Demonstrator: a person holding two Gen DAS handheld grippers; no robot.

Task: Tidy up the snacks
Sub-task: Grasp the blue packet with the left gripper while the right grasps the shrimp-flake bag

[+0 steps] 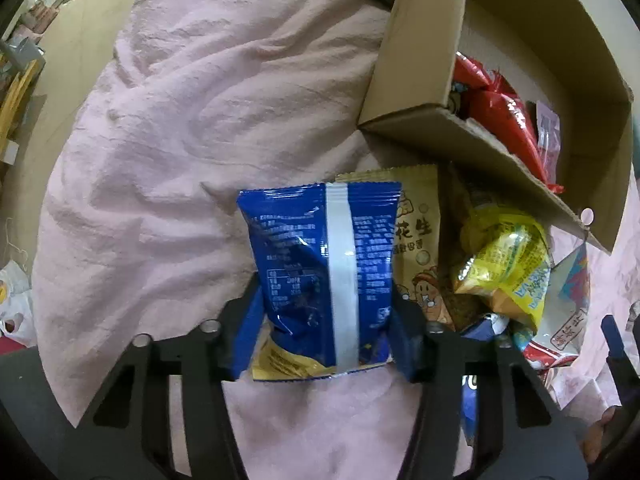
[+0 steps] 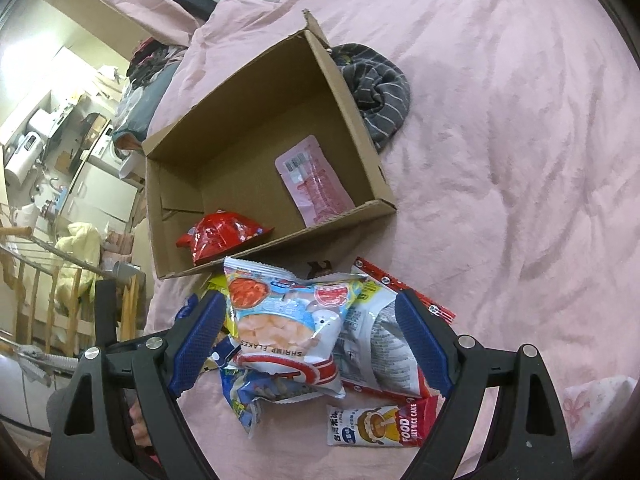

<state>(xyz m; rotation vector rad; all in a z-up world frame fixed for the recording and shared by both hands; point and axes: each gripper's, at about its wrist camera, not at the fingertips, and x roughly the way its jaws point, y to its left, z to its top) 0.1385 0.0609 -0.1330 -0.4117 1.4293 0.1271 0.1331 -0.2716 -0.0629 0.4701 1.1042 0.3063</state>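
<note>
Right wrist: carton (image 2: 256,128) with red packet (image 2: 220,238)

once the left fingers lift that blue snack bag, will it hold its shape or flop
The blue snack bag looks puffy and creased, so it will probably crumple inward where the left fingers pinch it. Its foil is glossy, so it may slip. It seems light for its size and likely sags little.

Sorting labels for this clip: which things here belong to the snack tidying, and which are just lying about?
Job: blue foil snack packet, shrimp flakes bag, red crinkly packet, open brown cardboard box.
Lying about: grey striped cloth, pink bedspread.
</note>
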